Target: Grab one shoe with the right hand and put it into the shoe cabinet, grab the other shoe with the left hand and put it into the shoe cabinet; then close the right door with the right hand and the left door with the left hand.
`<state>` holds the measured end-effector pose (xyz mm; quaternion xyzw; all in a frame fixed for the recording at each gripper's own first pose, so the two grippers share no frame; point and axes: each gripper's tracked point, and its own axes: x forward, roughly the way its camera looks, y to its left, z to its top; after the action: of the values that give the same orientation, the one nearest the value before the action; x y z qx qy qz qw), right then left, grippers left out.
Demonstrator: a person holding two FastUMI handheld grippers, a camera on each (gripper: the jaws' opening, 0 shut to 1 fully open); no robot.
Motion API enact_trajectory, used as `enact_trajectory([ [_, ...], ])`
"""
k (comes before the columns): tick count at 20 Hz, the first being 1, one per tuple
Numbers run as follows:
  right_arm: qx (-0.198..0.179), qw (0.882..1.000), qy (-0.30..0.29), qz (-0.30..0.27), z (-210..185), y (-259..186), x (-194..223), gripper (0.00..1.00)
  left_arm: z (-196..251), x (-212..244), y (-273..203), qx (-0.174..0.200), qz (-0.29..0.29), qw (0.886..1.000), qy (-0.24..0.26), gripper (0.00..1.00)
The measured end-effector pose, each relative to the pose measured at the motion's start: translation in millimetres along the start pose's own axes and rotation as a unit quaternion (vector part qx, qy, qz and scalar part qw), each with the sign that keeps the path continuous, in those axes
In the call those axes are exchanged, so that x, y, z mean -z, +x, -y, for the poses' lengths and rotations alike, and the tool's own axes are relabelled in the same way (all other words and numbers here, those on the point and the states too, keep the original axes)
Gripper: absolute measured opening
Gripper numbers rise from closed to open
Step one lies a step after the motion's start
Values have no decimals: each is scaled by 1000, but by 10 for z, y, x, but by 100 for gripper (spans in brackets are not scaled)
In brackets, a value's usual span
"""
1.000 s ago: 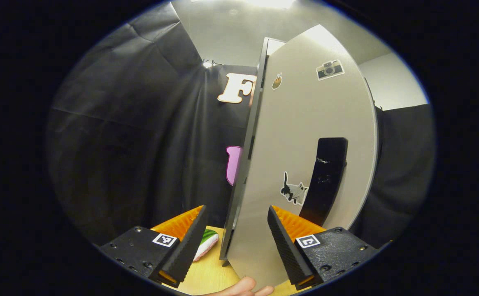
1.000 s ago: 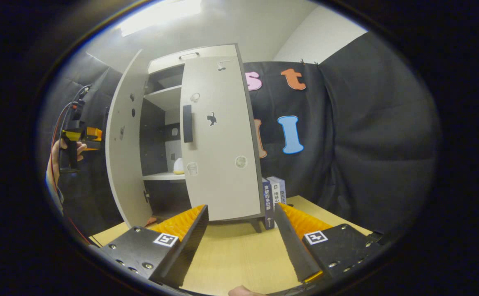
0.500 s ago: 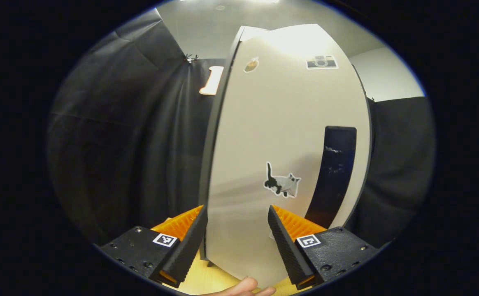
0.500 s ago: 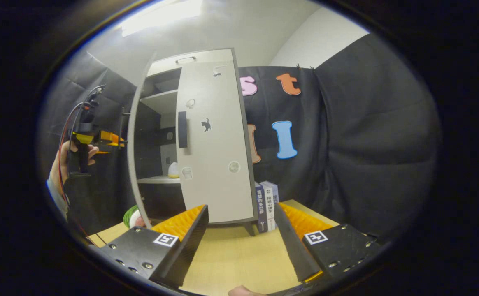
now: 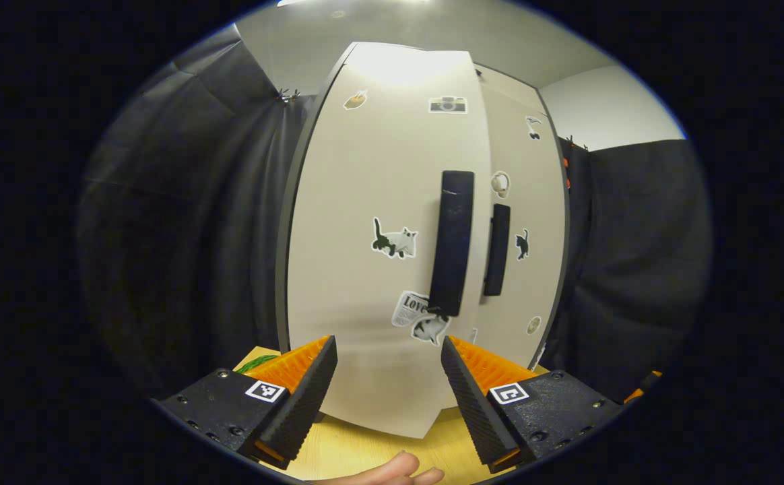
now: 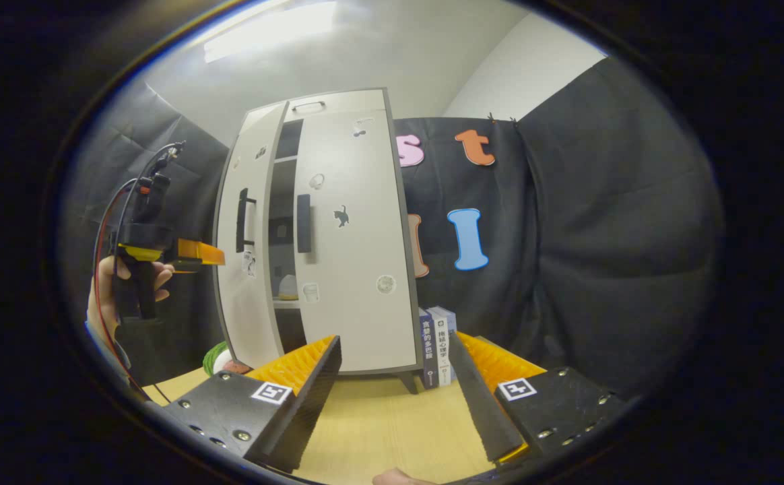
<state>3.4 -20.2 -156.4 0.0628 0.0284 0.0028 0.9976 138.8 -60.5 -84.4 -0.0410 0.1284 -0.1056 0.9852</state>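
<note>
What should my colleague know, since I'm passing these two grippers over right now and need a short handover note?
Left gripper: jaws open, empty, pointed at the left door near its black handle; in the right gripper view its orange fingers are at that door's face.
Right gripper: jaws open, empty, held back over the wooden table.
Shoe cabinet: right door looks shut; left door is ajar, with a gap showing a shelf and a pale object I cannot identify as a shoe.
Done: right door apparently closed.
Left: press the left door fully shut with the left gripper.
</note>
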Motion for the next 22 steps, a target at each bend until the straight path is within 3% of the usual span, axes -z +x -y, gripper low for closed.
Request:
enact_trajectory([
  [8,-20,1000,-16,12,-211,-91,-56,95,325,310,-662,1,9,998,68,96],
  [13,-37,999,-22,20,-359,-166,-90,96,497,811,-1132,32,-41,997,59,95],
  [15,-43,998,-25,24,-417,-198,-108,96,408,893,-1249,22,-38,998,52,96],
  [22,-58,997,-29,29,-563,-235,-98,96,319,513,-1653,-3,44,996,72,97],
])
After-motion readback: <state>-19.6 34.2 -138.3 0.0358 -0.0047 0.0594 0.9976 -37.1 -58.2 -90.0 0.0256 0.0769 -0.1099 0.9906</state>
